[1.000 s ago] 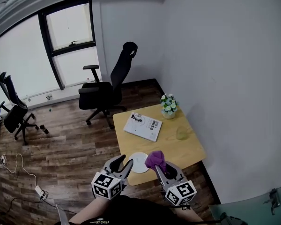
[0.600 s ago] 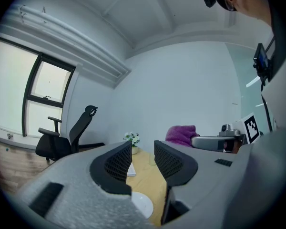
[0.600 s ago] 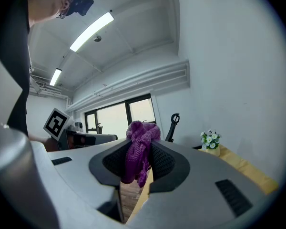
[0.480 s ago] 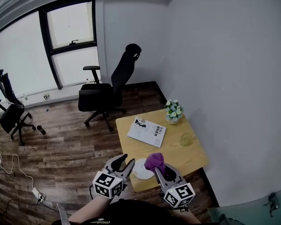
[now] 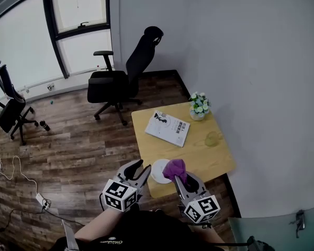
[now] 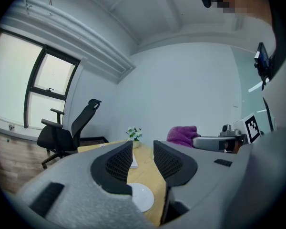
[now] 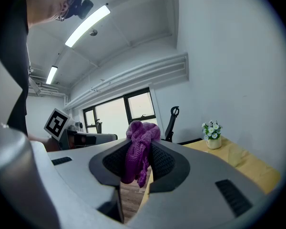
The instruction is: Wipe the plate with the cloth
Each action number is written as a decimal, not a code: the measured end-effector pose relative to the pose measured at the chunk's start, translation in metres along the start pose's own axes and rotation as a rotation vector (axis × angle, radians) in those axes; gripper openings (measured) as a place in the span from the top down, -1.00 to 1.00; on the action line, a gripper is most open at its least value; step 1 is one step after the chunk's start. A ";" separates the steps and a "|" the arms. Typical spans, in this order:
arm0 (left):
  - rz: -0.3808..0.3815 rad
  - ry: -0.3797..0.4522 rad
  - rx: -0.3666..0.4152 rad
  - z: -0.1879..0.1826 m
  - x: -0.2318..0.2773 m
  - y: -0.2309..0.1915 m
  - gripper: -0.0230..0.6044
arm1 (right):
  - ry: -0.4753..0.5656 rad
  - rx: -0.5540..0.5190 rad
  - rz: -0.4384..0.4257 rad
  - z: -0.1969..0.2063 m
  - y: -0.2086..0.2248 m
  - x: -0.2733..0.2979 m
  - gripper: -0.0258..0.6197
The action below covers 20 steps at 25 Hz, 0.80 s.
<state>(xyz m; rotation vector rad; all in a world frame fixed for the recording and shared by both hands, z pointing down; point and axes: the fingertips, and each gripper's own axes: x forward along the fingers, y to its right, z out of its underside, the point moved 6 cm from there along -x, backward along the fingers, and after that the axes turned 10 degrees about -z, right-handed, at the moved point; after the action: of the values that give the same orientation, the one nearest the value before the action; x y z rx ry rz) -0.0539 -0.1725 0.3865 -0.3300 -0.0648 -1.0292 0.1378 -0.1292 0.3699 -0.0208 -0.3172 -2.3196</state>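
A round white plate lies at the near left corner of the small wooden table. It shows below the jaws as the plate in the left gripper view. My right gripper is shut on a bunched purple cloth, held just right of the plate above the table's near edge. The cloth fills the gap between the right jaws. My left gripper hangs open just left of the plate, past the table's edge, with nothing between its fingers.
A white book lies at the table's middle, a small pot of flowers stands at the far right corner, and a pale green glass sits near the right edge. A black office chair stands beyond the table, another chair at far left. A wall runs along the right.
The view has closed in on the table. Both grippers now sit nearer the plate, the purple cloth overlapping its right rim in the head view. The jaws keep the same states.
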 end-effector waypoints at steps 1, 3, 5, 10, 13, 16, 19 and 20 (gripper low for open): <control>0.001 -0.004 -0.003 0.001 -0.001 0.000 0.48 | -0.004 0.002 0.002 0.000 -0.001 -0.001 0.63; 0.004 -0.009 -0.008 0.002 -0.002 0.000 0.48 | -0.012 0.005 0.006 0.000 -0.002 -0.001 0.63; 0.003 -0.019 -0.012 0.004 -0.002 -0.003 0.48 | -0.025 0.016 0.007 0.004 -0.002 0.001 0.63; -0.002 -0.076 -0.035 0.024 0.000 -0.007 0.48 | -0.067 0.061 0.010 0.027 0.002 0.001 0.63; 0.001 -0.114 -0.047 0.038 0.004 -0.010 0.48 | -0.096 0.080 0.018 0.037 0.004 0.006 0.63; -0.001 -0.149 -0.060 0.052 0.005 -0.013 0.48 | -0.131 0.108 0.021 0.051 0.004 0.007 0.63; -0.005 -0.182 -0.070 0.067 0.008 -0.018 0.48 | -0.161 0.137 0.019 0.068 0.008 0.011 0.63; -0.008 -0.192 -0.074 0.071 0.008 -0.020 0.48 | -0.169 0.145 0.018 0.073 0.009 0.014 0.63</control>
<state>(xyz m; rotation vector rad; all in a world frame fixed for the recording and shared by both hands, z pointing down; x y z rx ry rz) -0.0596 -0.1678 0.4605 -0.4958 -0.2018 -1.0074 0.1285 -0.1284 0.4441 -0.1471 -0.5675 -2.2761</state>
